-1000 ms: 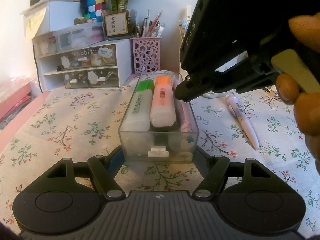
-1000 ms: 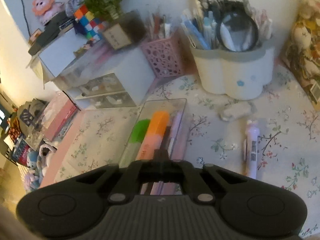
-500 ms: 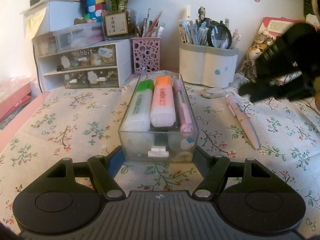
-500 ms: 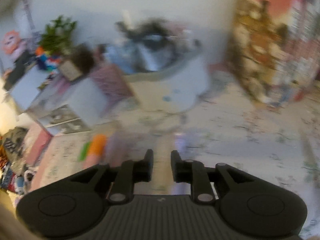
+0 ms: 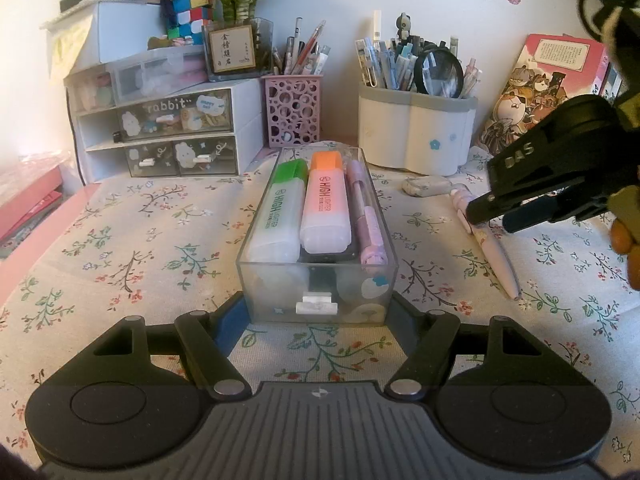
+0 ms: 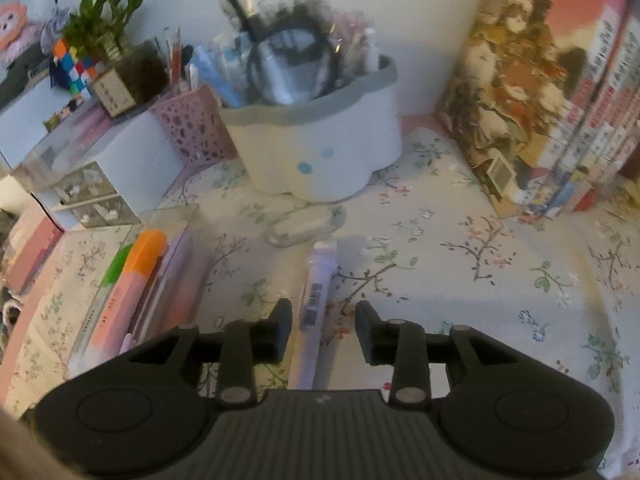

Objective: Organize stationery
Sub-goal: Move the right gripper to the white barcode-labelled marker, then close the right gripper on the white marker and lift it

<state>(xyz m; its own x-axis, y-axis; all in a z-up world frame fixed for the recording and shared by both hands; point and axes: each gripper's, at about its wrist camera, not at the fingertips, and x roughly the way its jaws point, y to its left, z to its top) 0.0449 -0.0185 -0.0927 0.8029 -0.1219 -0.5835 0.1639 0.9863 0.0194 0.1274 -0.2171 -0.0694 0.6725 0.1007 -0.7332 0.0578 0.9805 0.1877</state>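
While my left gripper point(image 5: 319, 312) clamps the near end of the clear box point(image 5: 318, 292) to steady it, its fingers pressed on both side walls, I judge the step in hand to be fetching the next loose item: the pink pen point(image 6: 316, 304) lying on the flowered cloth point(image 6: 460, 264) to the right of the box. The box already holds a green highlighter point(image 5: 280, 216), an orange highlighter point(image 5: 326, 204) and a lilac pen point(image 5: 366, 216), side by side.

My right gripper point(image 6: 323, 326) hangs over the pink pen with its jaws opening; the barrel runs between the two fingers, nearer the left one, and neither pad presses it yet. In the left wrist view its fingertips sit close above the far part of the pen, whose tip points toward me.

The next move, I think, calls for settling lower so the fingers straddle the barrel squarely, then closing across it. A white eraser-like lump point(image 6: 300, 226) lies just beyond the pen's far end, near the white pen pot point(image 6: 320, 160), and I should keep clear of it.
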